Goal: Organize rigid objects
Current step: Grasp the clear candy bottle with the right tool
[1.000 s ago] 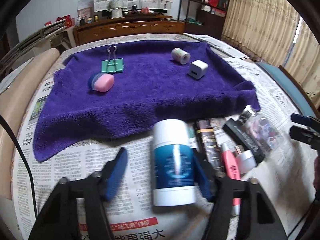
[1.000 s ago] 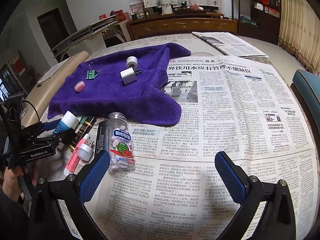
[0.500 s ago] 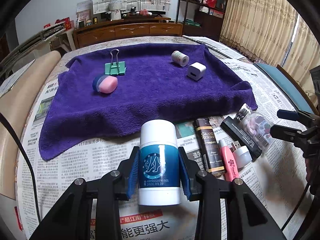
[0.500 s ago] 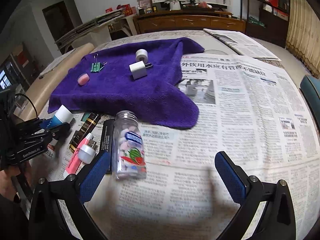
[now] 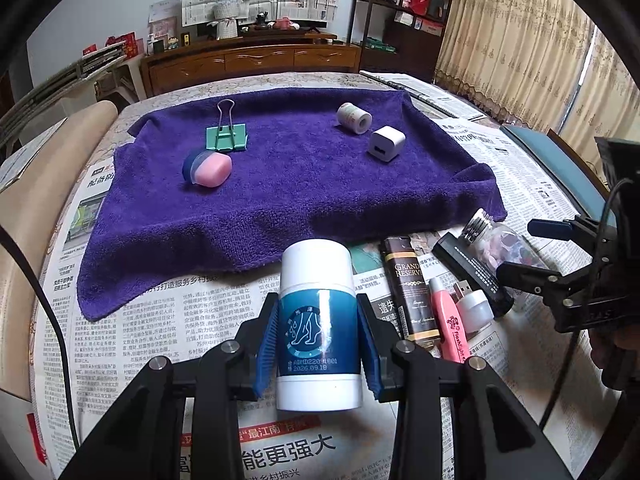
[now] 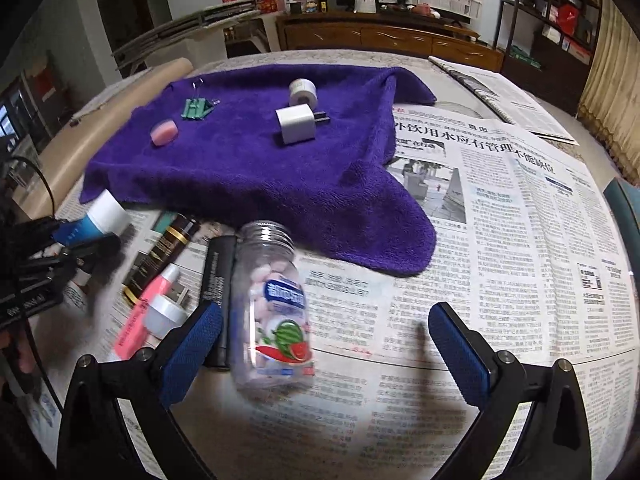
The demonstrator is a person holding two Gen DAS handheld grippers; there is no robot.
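Observation:
My left gripper (image 5: 318,340) is shut on a white and blue tube (image 5: 318,320), its blue pads pressed against both sides. The tube (image 6: 98,218) also shows at the left of the right wrist view. A clear candy jar (image 6: 276,308) lies on its side on the newspaper. My right gripper (image 6: 324,344) is open around it, the jar near the left pad and apart from the right one. In the left wrist view that jar (image 5: 504,244) lies between the right gripper's fingers (image 5: 520,276). A brown tube (image 5: 410,292), pink highlighter (image 5: 450,326) and black box (image 5: 472,272) lie between.
A purple towel (image 5: 280,200) carries a green binder clip (image 5: 226,136), a pink and blue case (image 5: 208,166), a tape roll (image 5: 354,118) and a white charger (image 5: 386,144). A small white-capped USB stick (image 5: 474,308) lies by the highlighter. Newspaper (image 6: 500,240) covers the table.
My left gripper closed on the tube, which now stands steady between the pads. My right gripper moved down and in over the candy jar, which now sits between its fingers.

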